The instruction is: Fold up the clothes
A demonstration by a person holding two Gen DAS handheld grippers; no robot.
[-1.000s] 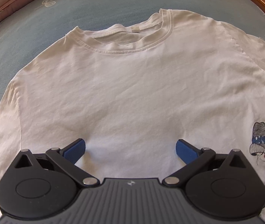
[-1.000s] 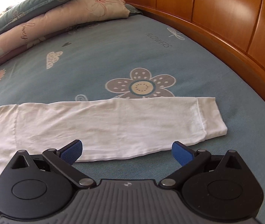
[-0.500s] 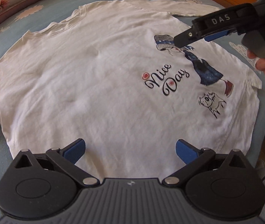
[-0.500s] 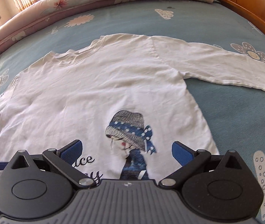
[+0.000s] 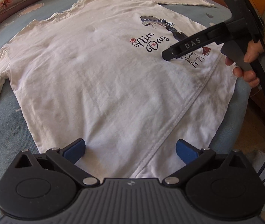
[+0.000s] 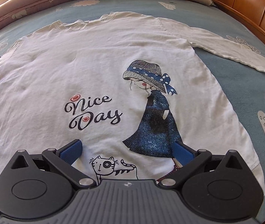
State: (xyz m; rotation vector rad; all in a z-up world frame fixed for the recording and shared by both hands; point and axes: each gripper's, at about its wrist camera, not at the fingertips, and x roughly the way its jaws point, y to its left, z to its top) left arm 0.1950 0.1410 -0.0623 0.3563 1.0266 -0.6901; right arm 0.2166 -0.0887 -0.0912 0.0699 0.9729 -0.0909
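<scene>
In the last half second I've brought both grippers in low over the near hem of the white shirt (image 6: 113,59) lying flat on the bed (image 6: 244,97), left gripper (image 5: 130,149) and right gripper (image 6: 127,150) jaws apart, empty, ready to start folding.

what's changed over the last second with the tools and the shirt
Both tools pulled back from the neckline and sleeve toward the hem. The right tool now hovers over the cat print; the left tool sits at the hem. Both stay open, nothing gripped. The shirt stays flat.
</scene>
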